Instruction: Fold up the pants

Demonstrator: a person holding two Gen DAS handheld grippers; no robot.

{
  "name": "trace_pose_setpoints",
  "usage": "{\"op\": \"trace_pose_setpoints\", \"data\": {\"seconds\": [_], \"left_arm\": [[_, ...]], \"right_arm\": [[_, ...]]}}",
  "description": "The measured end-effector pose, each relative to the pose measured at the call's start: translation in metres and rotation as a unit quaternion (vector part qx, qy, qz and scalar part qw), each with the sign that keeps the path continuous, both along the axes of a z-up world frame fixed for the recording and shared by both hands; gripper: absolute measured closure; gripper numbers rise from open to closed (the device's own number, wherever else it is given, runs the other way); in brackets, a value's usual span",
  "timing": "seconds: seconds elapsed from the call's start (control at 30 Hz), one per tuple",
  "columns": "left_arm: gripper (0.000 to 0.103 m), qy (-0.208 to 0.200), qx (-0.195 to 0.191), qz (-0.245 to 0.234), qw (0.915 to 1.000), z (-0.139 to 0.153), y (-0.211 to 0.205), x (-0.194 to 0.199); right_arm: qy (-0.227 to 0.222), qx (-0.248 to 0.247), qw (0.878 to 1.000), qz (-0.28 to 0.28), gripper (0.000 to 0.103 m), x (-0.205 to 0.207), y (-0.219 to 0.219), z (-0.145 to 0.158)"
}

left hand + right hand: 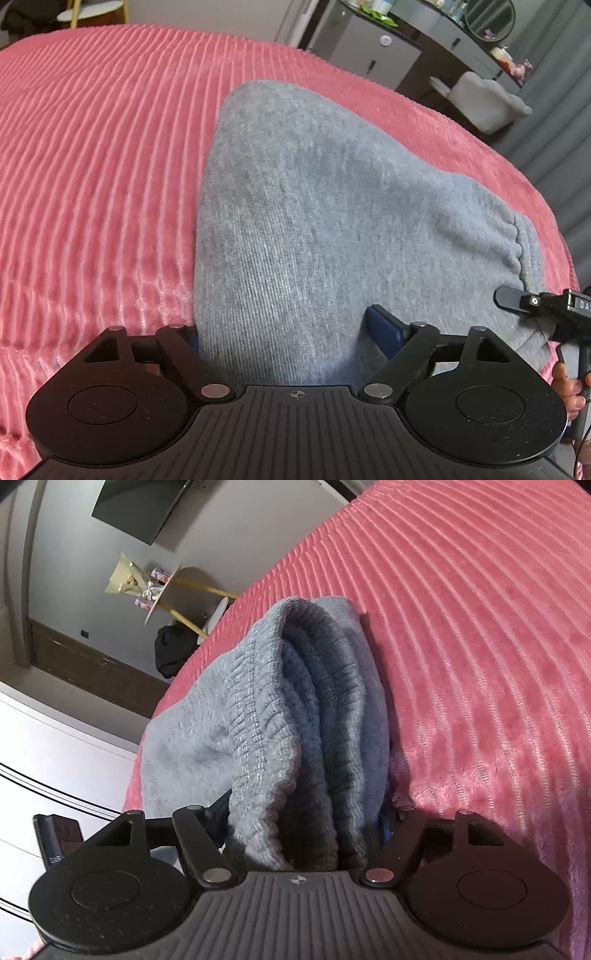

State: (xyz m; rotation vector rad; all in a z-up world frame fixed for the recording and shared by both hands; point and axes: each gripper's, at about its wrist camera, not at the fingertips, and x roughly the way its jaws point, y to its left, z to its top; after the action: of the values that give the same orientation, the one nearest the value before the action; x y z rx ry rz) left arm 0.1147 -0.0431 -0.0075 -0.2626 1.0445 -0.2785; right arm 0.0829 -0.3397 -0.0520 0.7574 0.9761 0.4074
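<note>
I see the grey pants point(325, 221) lying folded into a thick bundle on the bed, on its pink ribbed blanket point(96, 155), close to the bed's near edge. My left gripper point(291, 332) stands spread wide with the bundle's near end bulging up between its fingers; the blue pad of one finger point(384, 328) lies against the cloth, but I cannot tell whether the pads press on it. In the right wrist view my right gripper point(299, 819) is likewise set wide around the ribbed waistband point(295, 686), whose stacked layers fill the gap, and again I cannot make out whether they squeeze.

From the left, the right gripper's black finger point(517, 297) pokes in at the bundle's side, a hand point(569, 391) below it. Past the bed stand a grey dresser point(369, 48) with a round mirror point(489, 16) and a pale chair point(484, 99). The right view shows a small round side table point(162, 590) with gold legs, and a dark heap point(173, 650) beside the bed.
</note>
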Motion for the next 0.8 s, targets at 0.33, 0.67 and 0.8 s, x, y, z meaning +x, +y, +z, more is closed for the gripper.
{"op": "trace_pose_setpoints", "data": {"seconds": [0.33,0.67,0.8], "left_arm": [[0.037,-0.011,-0.020,0.003,0.9997,0.005,0.006,-0.005],[0.056,-0.010,-0.047,0.014,0.9987,0.003,0.012,-0.001],[0.064,-0.026,-0.057,0.015,0.9979,0.021,0.013,-0.003]], "right_arm": [[-0.006,-0.030,1.000,-0.001,0.040,-0.009,0.009,0.008],[-0.011,-0.089,0.996,-0.011,0.041,-0.007,0.035,0.024],[-0.045,-0.105,0.993,-0.008,0.049,-0.015,0.047,0.045]]}}
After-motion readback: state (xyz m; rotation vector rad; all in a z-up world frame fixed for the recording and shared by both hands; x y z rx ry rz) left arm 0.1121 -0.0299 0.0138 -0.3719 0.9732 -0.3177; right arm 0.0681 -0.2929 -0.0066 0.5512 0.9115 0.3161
